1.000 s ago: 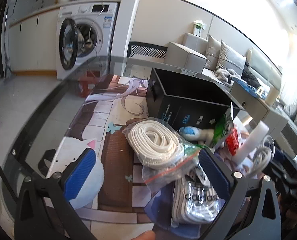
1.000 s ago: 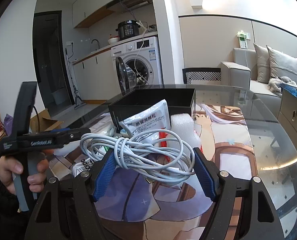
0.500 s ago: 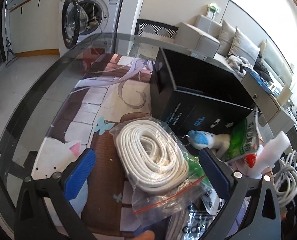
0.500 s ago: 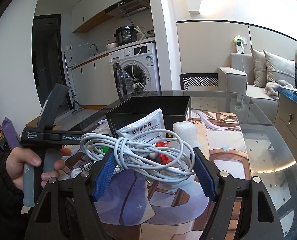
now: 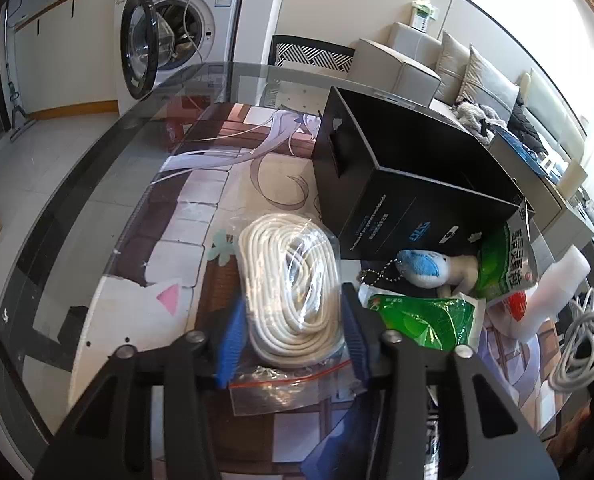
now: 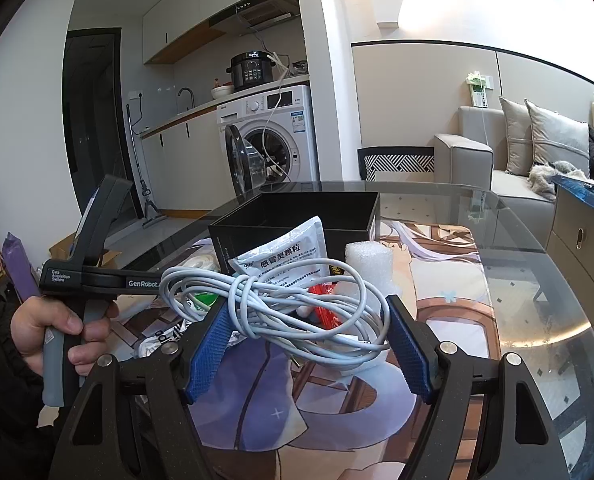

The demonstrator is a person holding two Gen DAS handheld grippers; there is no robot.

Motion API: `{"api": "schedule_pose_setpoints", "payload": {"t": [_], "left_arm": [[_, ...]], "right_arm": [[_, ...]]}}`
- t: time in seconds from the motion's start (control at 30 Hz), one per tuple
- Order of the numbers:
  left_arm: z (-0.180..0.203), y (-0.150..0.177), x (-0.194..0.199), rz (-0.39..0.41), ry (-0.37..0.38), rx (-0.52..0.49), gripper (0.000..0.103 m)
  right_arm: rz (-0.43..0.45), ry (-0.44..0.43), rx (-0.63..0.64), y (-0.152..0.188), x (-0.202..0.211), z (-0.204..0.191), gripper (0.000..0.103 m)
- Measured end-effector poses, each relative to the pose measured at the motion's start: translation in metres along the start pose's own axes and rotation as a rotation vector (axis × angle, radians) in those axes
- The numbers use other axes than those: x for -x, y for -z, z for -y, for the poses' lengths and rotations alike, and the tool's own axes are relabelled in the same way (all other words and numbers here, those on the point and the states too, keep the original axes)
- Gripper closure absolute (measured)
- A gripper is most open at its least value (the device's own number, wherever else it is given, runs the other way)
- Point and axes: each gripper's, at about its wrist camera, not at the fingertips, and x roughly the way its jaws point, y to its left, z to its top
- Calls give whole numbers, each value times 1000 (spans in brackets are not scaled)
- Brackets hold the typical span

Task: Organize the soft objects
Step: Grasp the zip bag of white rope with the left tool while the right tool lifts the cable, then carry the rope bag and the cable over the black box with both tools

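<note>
Left wrist view: left gripper (image 5: 293, 338) is pinching its blue pads against both sides of the bagged white rope coil (image 5: 291, 280). Beyond the fingertips the black box (image 5: 401, 188) is standing open-topped; bare glass table (image 5: 97, 208) is spreading leftward to its curved edge. Right gripper (image 6: 307, 344) is sitting with fingers spread wide, the white cable bundle (image 6: 281, 304) lying loose between them, foam block (image 6: 369, 258) just past.

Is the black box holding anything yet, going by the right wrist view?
No: the black box shows only a bare dark interior, while the white sachet leans against its outer front wall.
</note>
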Motion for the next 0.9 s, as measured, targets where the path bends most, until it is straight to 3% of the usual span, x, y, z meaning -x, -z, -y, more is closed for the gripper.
{"api": "schedule_pose_setpoints", "payload": {"t": [0.2, 0.9], "left_arm": [[1, 2, 6, 14, 7, -35, 71], [7, 3, 59, 159, 63, -85, 72]], "right_arm": [[9, 5, 7, -2, 1, -4, 27], [58, 94, 3, -22, 11, -5, 27]]}}
